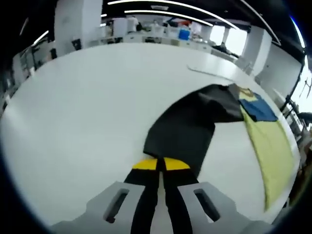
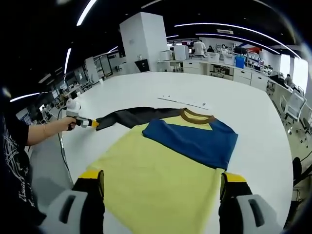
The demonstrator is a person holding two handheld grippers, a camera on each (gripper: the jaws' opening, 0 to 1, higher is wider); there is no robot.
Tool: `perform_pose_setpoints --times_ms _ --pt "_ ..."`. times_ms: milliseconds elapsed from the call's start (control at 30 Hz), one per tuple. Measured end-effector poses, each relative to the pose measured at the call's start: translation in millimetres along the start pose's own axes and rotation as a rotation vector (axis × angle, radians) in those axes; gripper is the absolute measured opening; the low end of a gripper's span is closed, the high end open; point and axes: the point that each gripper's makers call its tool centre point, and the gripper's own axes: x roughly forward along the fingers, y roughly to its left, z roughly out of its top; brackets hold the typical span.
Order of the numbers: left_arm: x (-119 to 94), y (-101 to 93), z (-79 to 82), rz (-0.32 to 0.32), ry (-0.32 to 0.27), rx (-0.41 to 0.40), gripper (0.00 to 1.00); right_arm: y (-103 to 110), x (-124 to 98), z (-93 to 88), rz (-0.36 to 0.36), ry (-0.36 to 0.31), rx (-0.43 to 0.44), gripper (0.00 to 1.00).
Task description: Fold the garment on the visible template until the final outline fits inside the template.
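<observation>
A long-sleeved shirt lies flat on the white table, with a yellow body, a blue chest panel, a brown collar and black sleeves. In the right gripper view my right gripper hangs open over the shirt's lower body, its yellow-tipped jaws far apart. My left gripper is shut on the end of the black sleeve, which stretches away toward the shirt. The right gripper view also shows the left gripper, held in a hand, pulling that sleeve out sideways.
A thin pale strip with small marks lies on the table beyond the collar. The table's edge runs close to the person's arm. Desks, a white pillar and people stand far behind.
</observation>
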Motion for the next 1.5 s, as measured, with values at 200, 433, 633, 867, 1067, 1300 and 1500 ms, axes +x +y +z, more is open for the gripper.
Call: perform_pose_setpoints --times_ms 200,433,633,867,1067,1300,1500 --pt "-2.9 0.8 0.1 0.012 0.001 -0.008 0.0 -1.2 -1.0 0.0 -0.008 -0.005 0.009 0.99" --pt "-7.6 17.5 2.5 0.076 0.025 0.046 0.0 -3.3 -3.5 0.0 -0.016 0.0 0.004 0.99" --pt "-7.0 27.2 6.8 0.098 0.038 0.09 0.0 -1.3 -6.8 0.6 -0.011 -0.001 -0.004 0.99" --pt "0.0 44.1 17.8 0.124 0.065 0.128 0.0 0.5 -9.8 -1.4 -0.009 0.009 -0.009 0.99" --pt "4.1 50.2 23.4 0.134 0.08 0.159 0.0 -0.7 -12.7 0.7 -0.013 0.008 -0.013 0.99" --pt "12.7 61.4 33.3 0.15 0.09 0.198 0.0 -1.1 -13.8 2.8 -0.019 0.011 -0.015 0.99" --pt "14.0 65.5 35.0 0.158 0.083 0.199 0.0 -0.7 -13.8 3.3 -0.021 0.012 -0.013 0.99"
